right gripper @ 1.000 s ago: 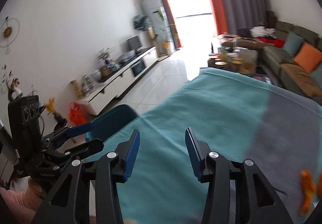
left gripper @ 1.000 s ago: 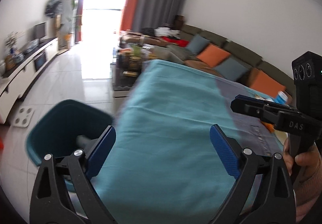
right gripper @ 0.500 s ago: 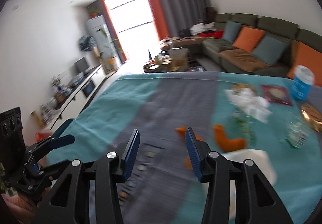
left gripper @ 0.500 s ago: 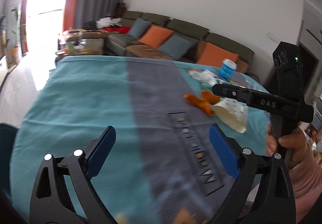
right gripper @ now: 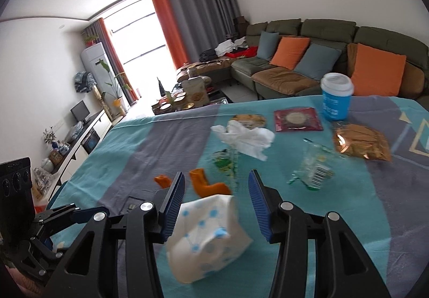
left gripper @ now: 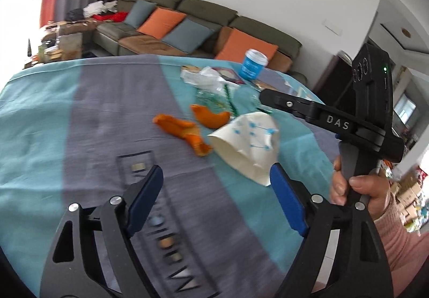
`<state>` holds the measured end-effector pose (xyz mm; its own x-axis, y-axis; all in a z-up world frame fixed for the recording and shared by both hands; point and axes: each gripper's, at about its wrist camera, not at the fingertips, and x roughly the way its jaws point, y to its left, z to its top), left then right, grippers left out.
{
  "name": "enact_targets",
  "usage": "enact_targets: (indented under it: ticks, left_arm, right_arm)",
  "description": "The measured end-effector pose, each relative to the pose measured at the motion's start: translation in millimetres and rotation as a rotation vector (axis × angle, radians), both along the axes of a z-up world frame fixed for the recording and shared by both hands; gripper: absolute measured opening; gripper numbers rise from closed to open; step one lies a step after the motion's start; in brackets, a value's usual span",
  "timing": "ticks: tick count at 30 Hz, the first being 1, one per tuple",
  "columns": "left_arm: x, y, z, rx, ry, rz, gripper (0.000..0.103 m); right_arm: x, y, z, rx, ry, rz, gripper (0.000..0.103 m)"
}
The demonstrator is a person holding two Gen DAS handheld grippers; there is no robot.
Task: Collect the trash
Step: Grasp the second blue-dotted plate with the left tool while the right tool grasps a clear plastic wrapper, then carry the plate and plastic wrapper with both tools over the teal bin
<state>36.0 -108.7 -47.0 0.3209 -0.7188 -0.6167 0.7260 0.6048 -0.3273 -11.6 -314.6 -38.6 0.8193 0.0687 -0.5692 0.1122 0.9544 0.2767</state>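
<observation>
Trash lies on the teal and grey tablecloth [left gripper: 53, 115]: a crushed white paper cup with blue dots [left gripper: 246, 148] [right gripper: 211, 239], orange peels [left gripper: 185, 129] [right gripper: 209, 185], a white tissue [right gripper: 246, 140], a clear wrapper [right gripper: 313, 166], a gold snack bag [right gripper: 359, 142] and a maroon packet [right gripper: 297, 119]. My left gripper [left gripper: 215, 172] hangs just short of the cup; its jaws are closing with nothing between them. My right gripper [right gripper: 216, 176] is over the cup. Its jaws are opening slightly, the cup is below and between them, and the pads do not press it.
A blue cup with a white lid [right gripper: 336, 99] stands at the table's far side. A green sofa with orange and blue cushions [right gripper: 308, 62] runs behind the table. A low coffee table [right gripper: 187, 99] and a TV stand [right gripper: 88, 134] are further off. A hand [left gripper: 359, 188] holds the right gripper's handle.
Both views have swung away from the teal bin and the floor onto the littered part of the table. Both grippers have come close to the crushed cup. The left jaws have narrowed somewhat.
</observation>
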Motion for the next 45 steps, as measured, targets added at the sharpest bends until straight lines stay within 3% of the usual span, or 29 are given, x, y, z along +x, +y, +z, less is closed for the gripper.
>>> enact_targets:
  ticks: [14, 20, 25, 28, 36, 40, 45]
  left_arm:
    - [16, -69, -31, -0.001, 0.19, -0.139, 0.062]
    - [20, -79, -35, -0.006, 0.211, -0.149, 0.055]
    - [24, -78, -38, -0.014, 0.232, -0.164, 0.029]
    - [25, -77, -38, -0.027, 0.241, -0.171, 0.02]
    - [21, -68, -30, -0.047, 0.212, -0.183, 0.009]
    - [18, -58, -22, -0.056, 0.189, -0.177, 0.008]
    - [20, -41, -14, -0.079, 0.177, -0.158, 0.005]
  right_arm:
    - [-8, -46, -11, 0.019, 0.011, -0.093, 0.048]
    - [-2, -71, -17, 0.016, 0.031, -0.157, 0.052]
    - [6, -89, -25, 0.038, 0.057, -0.196, 0.053]
    - [11, -96, -30, 0.053, 0.076, -0.204, 0.053]
    - [20, -103, -38, 0.092, 0.11, -0.187, 0.051]
    - [21, -104, -40, 0.1, 0.12, -0.185, 0.029]
    - [20, -101, -38, 0.093, 0.109, -0.175, 0.014]
